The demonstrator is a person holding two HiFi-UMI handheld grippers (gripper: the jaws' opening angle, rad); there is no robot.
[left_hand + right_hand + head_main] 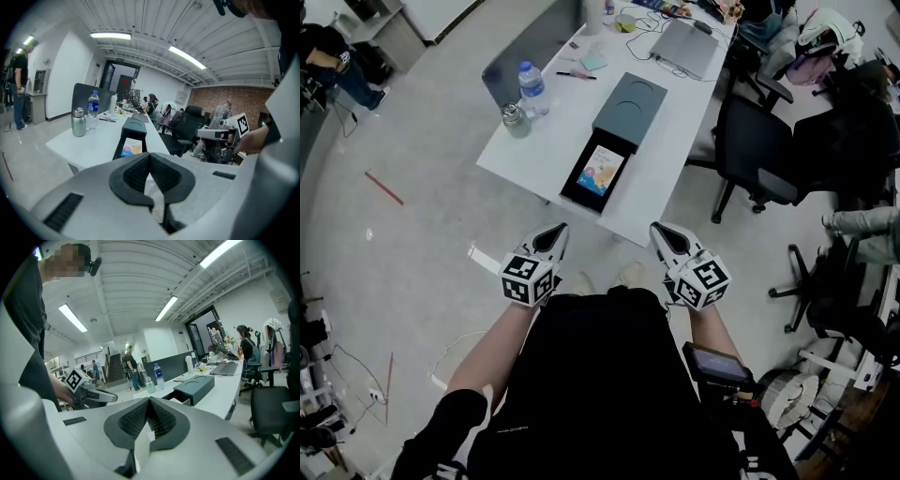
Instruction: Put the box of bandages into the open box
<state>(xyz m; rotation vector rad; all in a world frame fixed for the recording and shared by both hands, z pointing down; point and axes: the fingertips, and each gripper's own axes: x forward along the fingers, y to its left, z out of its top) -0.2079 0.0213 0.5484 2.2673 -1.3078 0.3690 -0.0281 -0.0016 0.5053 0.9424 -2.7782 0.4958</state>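
Note:
A dark grey box (623,112) lies on the white table (534,155), its black drawer pulled out toward me. A colourful box of bandages (602,171) lies flat inside the drawer. The left gripper view shows the same dark box (135,125) and the bandage box (131,148) ahead, and the right gripper view shows the dark box (199,386). My left gripper (557,232) and right gripper (662,231) hover side by side short of the table's near edge, close to my body. Both are shut with nothing between the pads (161,174) (158,417).
A water bottle (532,88) and a steel flask (515,119) stand at the table's left end. A laptop (684,45), pens and notes lie farther back. Black office chairs (759,141) crowd the right side. A person (19,89) stands far left.

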